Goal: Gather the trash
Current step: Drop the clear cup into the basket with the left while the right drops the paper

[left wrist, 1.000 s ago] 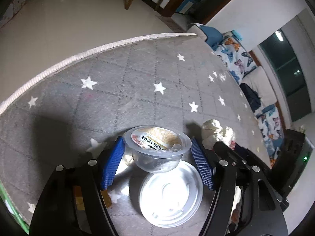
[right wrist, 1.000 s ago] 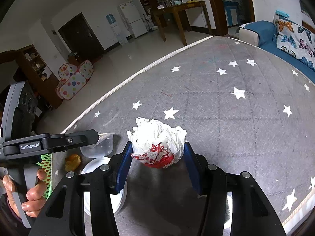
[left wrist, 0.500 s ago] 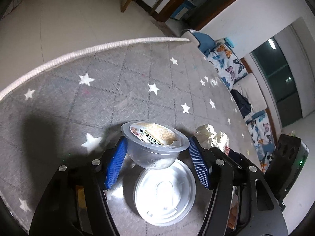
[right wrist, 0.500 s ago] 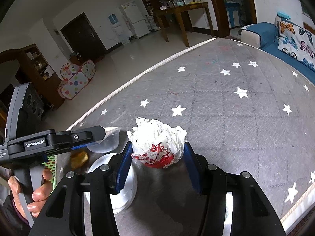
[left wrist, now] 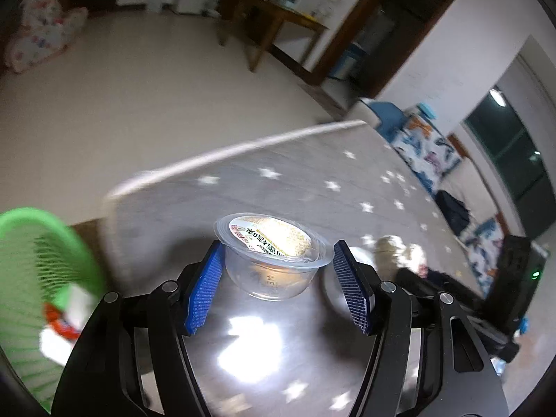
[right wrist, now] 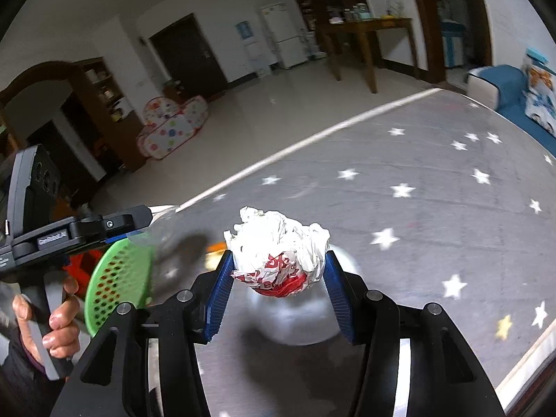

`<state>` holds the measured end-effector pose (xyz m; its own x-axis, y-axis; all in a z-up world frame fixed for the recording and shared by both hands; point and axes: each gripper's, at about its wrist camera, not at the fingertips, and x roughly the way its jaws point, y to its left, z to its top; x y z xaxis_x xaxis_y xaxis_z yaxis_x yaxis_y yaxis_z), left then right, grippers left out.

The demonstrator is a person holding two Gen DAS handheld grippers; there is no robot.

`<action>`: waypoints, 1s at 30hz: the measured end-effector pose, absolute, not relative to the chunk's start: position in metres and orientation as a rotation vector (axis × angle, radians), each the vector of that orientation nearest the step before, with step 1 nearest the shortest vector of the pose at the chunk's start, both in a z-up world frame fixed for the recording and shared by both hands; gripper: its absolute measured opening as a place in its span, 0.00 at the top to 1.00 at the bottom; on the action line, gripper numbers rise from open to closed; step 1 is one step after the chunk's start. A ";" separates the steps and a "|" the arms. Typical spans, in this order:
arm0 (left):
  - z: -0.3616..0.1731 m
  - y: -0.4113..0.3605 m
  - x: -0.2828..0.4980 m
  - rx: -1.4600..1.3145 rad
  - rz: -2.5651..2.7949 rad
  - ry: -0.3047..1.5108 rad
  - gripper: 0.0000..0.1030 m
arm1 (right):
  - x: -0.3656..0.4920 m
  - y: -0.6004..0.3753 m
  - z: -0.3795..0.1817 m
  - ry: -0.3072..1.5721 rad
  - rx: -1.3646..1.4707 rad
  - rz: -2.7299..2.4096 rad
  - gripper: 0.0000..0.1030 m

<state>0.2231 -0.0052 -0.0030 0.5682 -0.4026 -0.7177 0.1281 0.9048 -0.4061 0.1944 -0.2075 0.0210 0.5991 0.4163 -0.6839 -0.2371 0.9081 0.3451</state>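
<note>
Left gripper [left wrist: 274, 281] clamps a clear plastic cup [left wrist: 272, 257] with a peeled printed foil lid, held above the star-patterned mat [left wrist: 312, 180], beside a green basket [left wrist: 41, 264]. Right gripper [right wrist: 276, 290] grips a crumpled white-and-red wrapper ball [right wrist: 278, 252], likewise lifted.

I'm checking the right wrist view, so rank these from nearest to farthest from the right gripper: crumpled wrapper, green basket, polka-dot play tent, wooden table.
1. crumpled wrapper, pinched in the right gripper.
2. green basket, low at the left by the other handheld gripper.
3. polka-dot play tent, across the floor, upper left.
4. wooden table, far back, upper right.
</note>
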 end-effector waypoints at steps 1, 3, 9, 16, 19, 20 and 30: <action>-0.002 0.006 0.217 -0.318 -0.289 0.912 0.39 | 0.191 -0.199 0.023 0.847 0.221 0.399 0.51; 0.000 0.034 0.203 -0.306 -0.234 0.900 0.39 | 0.187 -0.181 0.025 0.848 0.210 0.435 0.51; -0.016 0.104 0.170 -0.293 -0.074 0.920 0.39 | 0.177 -0.116 0.028 0.859 0.162 0.551 0.51; -0.043 0.162 0.141 -0.286 0.081 0.972 0.38 | 0.174 -0.058 0.027 0.876 0.122 0.645 0.50; -0.054 0.181 0.133 -0.304 0.110 0.996 0.38 | 0.172 -0.034 0.024 0.885 0.106 0.680 0.50; -0.057 0.187 0.127 -0.310 0.121 1.001 0.38 | 0.172 -0.028 0.023 0.888 0.103 0.691 0.50; -0.071 0.225 0.098 -0.371 0.179 1.012 0.25 | 0.174 0.037 0.006 0.935 0.070 0.792 0.48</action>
<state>0.0979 0.2248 -0.0709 0.5221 -0.0245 -0.8526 -0.3152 0.9233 -0.2196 0.1742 0.0368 0.0063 0.3387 0.6362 -0.6932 -0.5788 0.7217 0.3795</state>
